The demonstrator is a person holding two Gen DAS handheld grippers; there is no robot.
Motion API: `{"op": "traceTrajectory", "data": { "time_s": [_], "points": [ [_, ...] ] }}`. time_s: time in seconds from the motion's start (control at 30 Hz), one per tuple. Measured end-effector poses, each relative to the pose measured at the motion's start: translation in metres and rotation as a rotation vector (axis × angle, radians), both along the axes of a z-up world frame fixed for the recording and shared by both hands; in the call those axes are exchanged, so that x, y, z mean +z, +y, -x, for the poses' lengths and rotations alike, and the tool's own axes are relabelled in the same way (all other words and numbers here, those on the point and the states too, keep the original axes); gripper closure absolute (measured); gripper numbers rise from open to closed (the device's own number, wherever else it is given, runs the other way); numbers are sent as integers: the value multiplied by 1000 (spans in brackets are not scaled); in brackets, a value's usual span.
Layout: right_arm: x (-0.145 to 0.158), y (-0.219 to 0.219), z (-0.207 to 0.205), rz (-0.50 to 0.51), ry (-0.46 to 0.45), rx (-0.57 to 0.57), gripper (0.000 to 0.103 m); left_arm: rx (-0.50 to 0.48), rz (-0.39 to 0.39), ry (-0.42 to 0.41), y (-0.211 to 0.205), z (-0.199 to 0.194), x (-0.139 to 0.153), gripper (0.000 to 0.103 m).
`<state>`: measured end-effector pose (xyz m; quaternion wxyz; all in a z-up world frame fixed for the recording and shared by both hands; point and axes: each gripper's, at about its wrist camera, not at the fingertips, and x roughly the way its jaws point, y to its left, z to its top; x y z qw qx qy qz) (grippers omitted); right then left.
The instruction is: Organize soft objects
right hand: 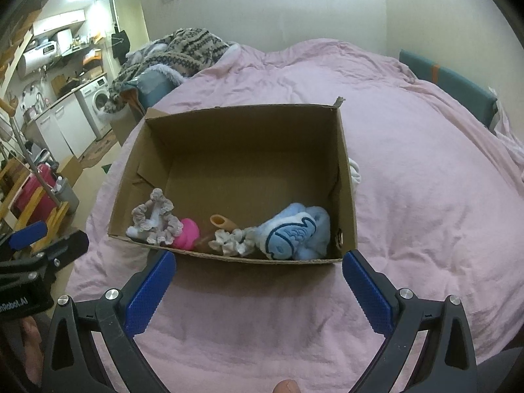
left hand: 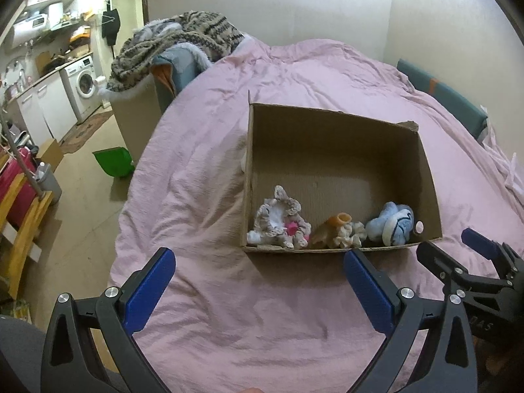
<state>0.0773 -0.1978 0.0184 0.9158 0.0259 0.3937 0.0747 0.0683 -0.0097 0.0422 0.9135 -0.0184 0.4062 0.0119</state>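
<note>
Jaws wide, short of cardboard box (right hand: 345,170) rim.

Cardboard box (right hand: 345,177) sits open on a bed (right hand: 425,196), soft items lined along its near wall.

Inside the box, from 9 to 3 o'clock: a ruffled scrunchie bundle (right hand: 154,221), a ball-like toy (right hand: 188,233) touching it, a tube-shaped toy (right hand: 221,222) just behind a second scrunchie (right hand: 231,242), then a plush toy (right hand: 293,234) against the 3 o'clock wall. The far half of the box floor lies bare. A heap of knitted blankets (right hand: 177,52) rests beyond the bed at 11 o'clock. A washing machine (right hand: 98,98) stands well apart at 10 o'clock. Both grippers, left (left hand: 258,290) and right (right hand: 258,290), hover at 6 o'clock before the box, jaws spread.
</note>
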Motion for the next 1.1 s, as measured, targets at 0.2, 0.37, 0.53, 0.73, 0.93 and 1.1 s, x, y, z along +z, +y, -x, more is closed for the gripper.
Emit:
{"op": "traceTrajectory", "data": {
  "time_s": [0.2, 0.37, 0.53, 0.73, 0.93, 1.1],
  "points": [
    [0, 1, 1, 7, -5, -1, 0, 7, 6, -11, 1, 0, 0, 1],
    [-1, 0, 0, 9, 0, -3, 0, 10, 7, -14, 2, 0, 0, 1],
    [0, -2, -1, 15, -8, -2, 0, 8, 4, -14, 3, 0, 1, 1],
    [1, -4, -1, 5, -4, -11, 0, 8, 6, -12, 3, 0, 0, 1],
    [1, -5, -1, 5, -4, -13, 0, 1, 4, -11, 3, 1, -1, 1],
    [1, -8, 0, 0, -2, -22, 0, -9, -26, -20, -2, 4, -4, 1]
  ]
}}
